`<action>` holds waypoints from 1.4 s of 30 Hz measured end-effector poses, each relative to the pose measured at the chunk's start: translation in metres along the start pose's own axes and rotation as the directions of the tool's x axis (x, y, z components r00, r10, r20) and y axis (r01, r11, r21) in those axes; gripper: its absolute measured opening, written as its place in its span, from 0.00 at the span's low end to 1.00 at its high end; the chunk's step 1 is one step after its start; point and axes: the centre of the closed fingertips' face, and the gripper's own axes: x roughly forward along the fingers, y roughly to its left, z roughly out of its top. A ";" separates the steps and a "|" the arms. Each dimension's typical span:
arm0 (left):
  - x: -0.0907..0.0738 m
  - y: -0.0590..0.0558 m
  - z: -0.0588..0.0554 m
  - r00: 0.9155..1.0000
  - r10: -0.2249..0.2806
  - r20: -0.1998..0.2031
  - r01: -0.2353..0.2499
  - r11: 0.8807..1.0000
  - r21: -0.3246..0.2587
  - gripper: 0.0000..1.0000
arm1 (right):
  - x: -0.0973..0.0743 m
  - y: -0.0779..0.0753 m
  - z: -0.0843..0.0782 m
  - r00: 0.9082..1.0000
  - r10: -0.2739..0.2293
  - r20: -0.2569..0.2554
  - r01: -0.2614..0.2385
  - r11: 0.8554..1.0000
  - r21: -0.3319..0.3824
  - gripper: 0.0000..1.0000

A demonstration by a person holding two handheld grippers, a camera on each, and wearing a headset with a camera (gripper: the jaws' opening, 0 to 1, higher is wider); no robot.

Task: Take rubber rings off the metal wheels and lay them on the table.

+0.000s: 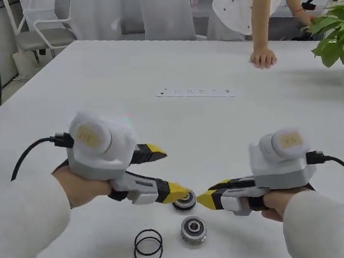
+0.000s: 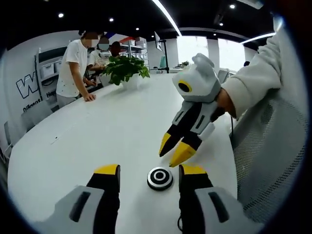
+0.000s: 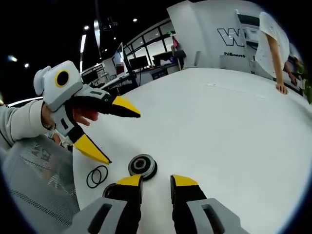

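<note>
A metal wheel [image 1: 184, 201] with a dark rim lies flat on the white table [image 1: 156, 65], right between both grippers' tips. My left gripper [image 1: 169, 171] is open wide, its lower jaw tip touching or nearly touching that wheel. In the left gripper view the wheel [image 2: 160, 178] sits just ahead of the open jaws of the left gripper [image 2: 150, 170]. My right gripper [image 1: 209, 196] points at the wheel from the right, jaws slightly parted and holding nothing. A second, greyer wheel [image 1: 193, 229] lies nearer me. Two loose black rubber rings [image 1: 148, 247] overlap beside it.
A person [image 1: 252, 5] leans a hand [image 1: 263, 57] on the table's far side. A green plant [image 1: 336, 35] stands at the far right. A white power strip [image 1: 196, 92] lies mid-table. Chairs [image 1: 167, 14] stand behind the table.
</note>
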 end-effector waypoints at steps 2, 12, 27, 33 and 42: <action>0.005 -0.002 -0.006 1.000 0.000 -0.009 0.000 1.000 0.002 0.36 | 0.001 0.001 -0.001 1.000 0.002 -0.008 -0.002 1.000 -0.009 0.20; 0.019 -0.007 -0.026 1.000 0.007 -0.018 -0.008 0.999 -0.048 0.19 | 0.008 0.009 -0.008 0.999 0.022 -0.047 -0.024 0.998 -0.060 0.20; 0.026 -0.012 -0.024 1.000 0.007 0.007 -0.007 0.996 -0.093 0.08 | 0.013 0.015 -0.010 0.998 0.031 -0.054 -0.037 0.994 -0.105 0.23; 0.026 -0.012 -0.024 1.000 0.012 0.007 -0.012 0.997 -0.082 0.08 | 0.016 0.020 -0.008 0.998 0.037 -0.047 -0.043 0.990 -0.136 0.24; 0.025 -0.016 -0.024 1.000 -0.006 0.008 0.006 0.996 -0.085 0.08 | 0.018 0.021 -0.006 0.999 0.037 -0.036 -0.042 0.986 -0.162 0.23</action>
